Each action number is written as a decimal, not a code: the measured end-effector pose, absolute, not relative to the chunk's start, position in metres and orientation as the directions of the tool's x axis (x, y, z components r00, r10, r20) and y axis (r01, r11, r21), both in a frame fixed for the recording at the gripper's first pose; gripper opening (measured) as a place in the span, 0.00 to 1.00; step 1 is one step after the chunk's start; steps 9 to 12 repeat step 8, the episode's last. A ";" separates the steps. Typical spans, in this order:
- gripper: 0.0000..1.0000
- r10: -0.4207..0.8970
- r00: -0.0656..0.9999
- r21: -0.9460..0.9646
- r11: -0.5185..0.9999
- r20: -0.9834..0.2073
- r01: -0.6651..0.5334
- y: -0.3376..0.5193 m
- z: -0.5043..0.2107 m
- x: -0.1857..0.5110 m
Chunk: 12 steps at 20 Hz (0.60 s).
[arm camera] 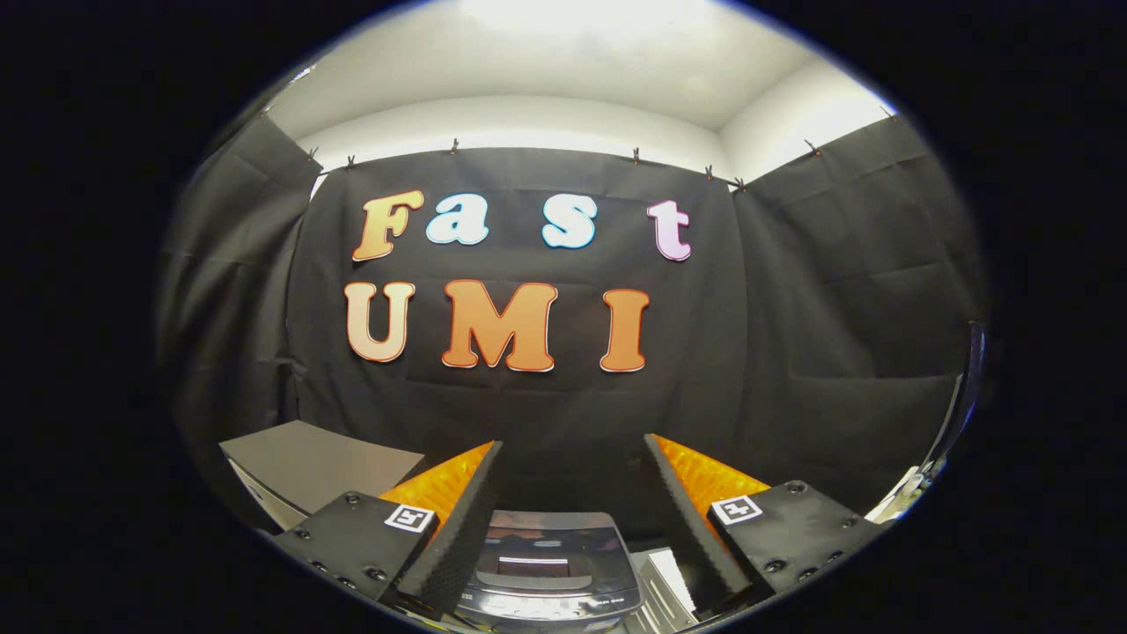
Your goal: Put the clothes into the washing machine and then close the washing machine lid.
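Grey and flat-topped, a box-like unit [321, 462] sits off to the left, beyond the left finger. The gripper [572, 458] holds its fingers spread wide apart with nothing between the pads. Low between the fingers lies the washing machine [550, 563], its dark glossy lid [550, 541] down and closed. Black cloth [836, 352] hangs as the wall behind everything.

Tongs [572, 458] spread apart, empty; washing machine lid [550, 555] shut below them.
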State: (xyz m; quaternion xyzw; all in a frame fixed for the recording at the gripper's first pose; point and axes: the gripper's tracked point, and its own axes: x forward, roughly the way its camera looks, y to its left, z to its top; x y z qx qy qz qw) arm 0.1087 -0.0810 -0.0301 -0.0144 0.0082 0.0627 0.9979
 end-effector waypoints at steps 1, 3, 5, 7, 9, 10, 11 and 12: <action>0.99 0.127 0.992 -0.026 0.992 -0.016 -0.127 -0.078 -0.030 0.106; 0.99 0.119 0.993 -0.022 0.993 -0.006 -0.119 -0.075 -0.032 0.106; 0.99 0.104 0.995 -0.047 0.993 0.006 -0.104 -0.075 -0.034 0.107; 0.99 0.103 0.995 -0.068 0.992 -0.007 -0.103 -0.071 -0.037 0.108; 0.99 0.108 0.994 -0.067 0.992 -0.011 -0.109 -0.068 -0.038 0.108; 0.99 0.108 0.994 -0.067 0.992 -0.011 -0.109 -0.068 -0.038 0.108; 0.99 0.108 0.994 -0.067 0.992 -0.011 -0.109 -0.068 -0.038 0.108; 0.99 0.108 0.994 -0.067 0.992 -0.011 -0.109 -0.068 -0.038 0.108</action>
